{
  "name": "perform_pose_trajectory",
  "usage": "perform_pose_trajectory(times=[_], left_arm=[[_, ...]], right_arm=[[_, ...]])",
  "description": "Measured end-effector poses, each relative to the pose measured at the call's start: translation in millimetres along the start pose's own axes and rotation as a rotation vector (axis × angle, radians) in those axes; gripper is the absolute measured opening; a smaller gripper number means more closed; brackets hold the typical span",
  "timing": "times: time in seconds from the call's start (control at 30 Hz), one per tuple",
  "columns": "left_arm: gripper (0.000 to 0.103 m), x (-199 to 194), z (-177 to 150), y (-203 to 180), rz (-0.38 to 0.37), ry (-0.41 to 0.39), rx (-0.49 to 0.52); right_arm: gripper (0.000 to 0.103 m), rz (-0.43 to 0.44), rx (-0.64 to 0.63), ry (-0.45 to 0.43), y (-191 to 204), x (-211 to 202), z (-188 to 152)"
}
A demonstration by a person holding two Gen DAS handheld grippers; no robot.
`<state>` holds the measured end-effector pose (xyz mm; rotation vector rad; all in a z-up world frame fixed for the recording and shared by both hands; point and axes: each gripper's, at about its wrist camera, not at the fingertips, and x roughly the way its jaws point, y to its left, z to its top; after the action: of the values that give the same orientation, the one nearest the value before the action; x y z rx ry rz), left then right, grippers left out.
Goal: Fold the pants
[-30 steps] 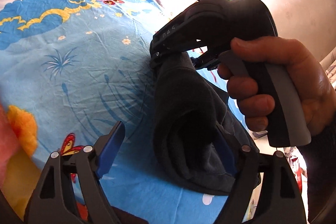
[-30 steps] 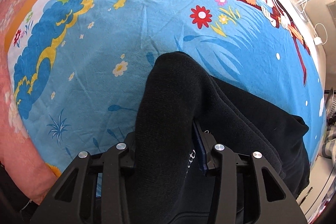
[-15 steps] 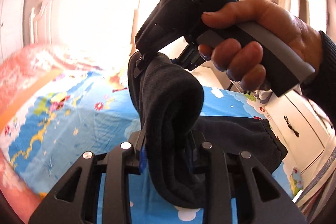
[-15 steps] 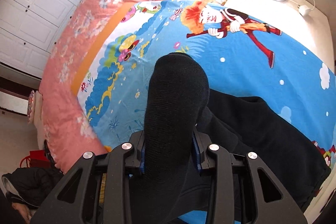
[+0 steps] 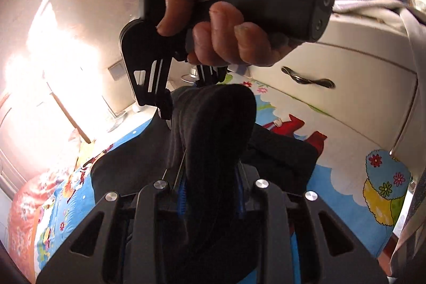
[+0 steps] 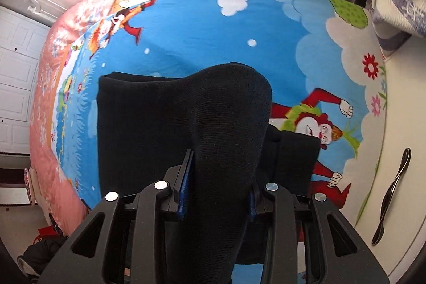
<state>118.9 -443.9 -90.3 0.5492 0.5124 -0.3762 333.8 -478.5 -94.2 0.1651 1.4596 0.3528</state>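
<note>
We held the black pants point(image 6: 186, 124) lifted above a cartoon-print bedsheet point(image 6: 199, 25). Our left gripper point(image 5: 210, 193) and right gripper point(image 6: 217, 193) each clamped a bunched fold; the rest hung toward the bed.

I see one pair of black pants point(image 6: 165, 124). I have two claws, my left claw point(image 5: 210, 200) and my right claw point(image 6: 217, 193). There is one bed sheet point(image 6: 202, 25).

pants point(image 6: 186, 129) bulge hiding jaws' pads, lower folds
</note>
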Motion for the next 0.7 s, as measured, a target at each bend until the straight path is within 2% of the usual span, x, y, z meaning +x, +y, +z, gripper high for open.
perform_pose_trajectory(times=[0.1,0.2,0.33,0.4,0.47,0.5,0.53,0.57,0.63,0.7], left_arm=[[0.027,18,-12,-31,0.004,0.035,0.080],[0.027,21,-15,-45,0.070,0.012,0.145],[0.027,26,-7,-58,0.113,-0.017,0.200],[0.028,34,-11,-68,0.095,0.011,0.217],[0.030,40,-19,-80,0.110,0.020,0.247],[0.032,40,-21,-82,0.120,0.012,0.260],[0.039,40,-22,-81,0.115,0.008,0.266],[0.047,38,-22,-79,0.103,0.002,0.264],[0.055,32,-23,-77,0.116,-0.018,0.266],[0.055,26,-24,-88,0.150,-0.061,0.326]], right_arm=[[0.032,0.007,0.017,0.000,-28,19,-10],[0.029,0.039,-0.010,-0.045,-30,13,-14],[0.028,0.003,-0.051,-0.124,-35,-4,-21],[0.028,-0.031,-0.051,-0.094,-43,6,-22],[0.030,-0.061,-0.081,-0.051,-43,14,-22],[0.035,-0.086,-0.090,-0.056,-42,14,-21],[0.066,-0.110,-0.077,-0.061,-43,14,-21],[0.087,-0.138,-0.057,-0.050,-46,16,-20],[0.086,-0.090,-0.039,-0.034,-52,16,-20],[0.086,-0.044,-0.017,-0.057,-53,11,-18]])
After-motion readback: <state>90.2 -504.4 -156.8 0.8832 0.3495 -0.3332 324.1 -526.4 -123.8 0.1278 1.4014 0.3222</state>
